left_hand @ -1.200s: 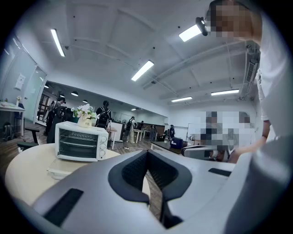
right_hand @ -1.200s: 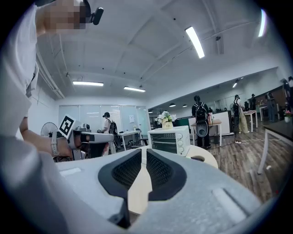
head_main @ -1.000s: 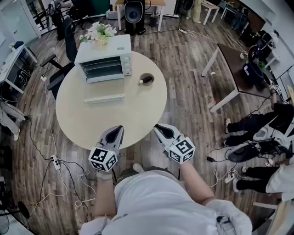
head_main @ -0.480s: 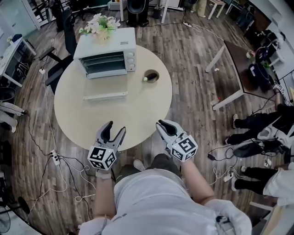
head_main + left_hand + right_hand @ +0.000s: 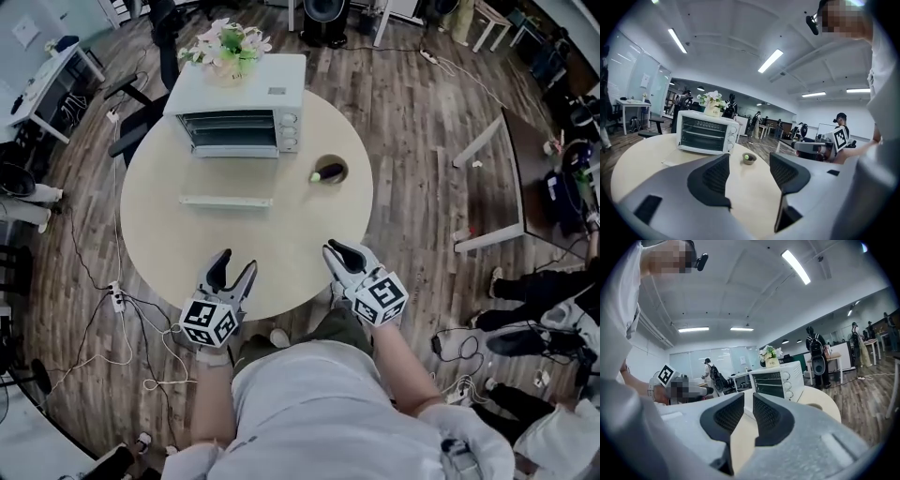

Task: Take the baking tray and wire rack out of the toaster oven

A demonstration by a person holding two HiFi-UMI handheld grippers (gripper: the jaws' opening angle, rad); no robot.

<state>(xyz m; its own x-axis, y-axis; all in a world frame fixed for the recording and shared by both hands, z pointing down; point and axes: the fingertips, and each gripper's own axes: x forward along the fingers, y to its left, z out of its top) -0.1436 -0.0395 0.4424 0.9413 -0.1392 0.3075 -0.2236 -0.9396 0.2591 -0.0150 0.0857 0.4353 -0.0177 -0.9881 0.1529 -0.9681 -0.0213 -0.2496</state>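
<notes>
Two empty units at counter (image 5: pixel 281 234) edge: left tongs (image 5: pixel 236 261) just opened, right tongs (image 5: pixel 333 247) clenched. Approach stage judged; toaster oven (image 5: pixel 239 131) to be reached next.

toaster oven (image 5: pixel 240 87): white | round table (image 5: pixel 281 234): beige | floor (image 5: pixel 408 103): brown wood-grain

This is an open-plan office used as lab workspace. In the head view a wood-plank floor (image 5: pixel 403 103) reaches every edge. A white desk (image 5: pixel 52 80) stands at upper left with a black office chair (image 5: pixel 131 141) near it, and a brown table (image 5: pixel 525 178) is at right. Cables (image 5: pixel 89 361) and a power strip (image 5: pixel 116 298) trail over the floor at lower left. The toaster oven (image 5: pixel 242 103) sits on a round meeting table (image 5: pixel 169 234) at centre. The left gripper view shows long strip lights (image 5: pixel 770 60) overhead and glass partitions (image 5: pixel 651 89) at left. The right gripper view shows 1 more desk (image 5: pixel 740 377) and a person wearing a backpack (image 5: pixel 710 373) at centre.
</notes>
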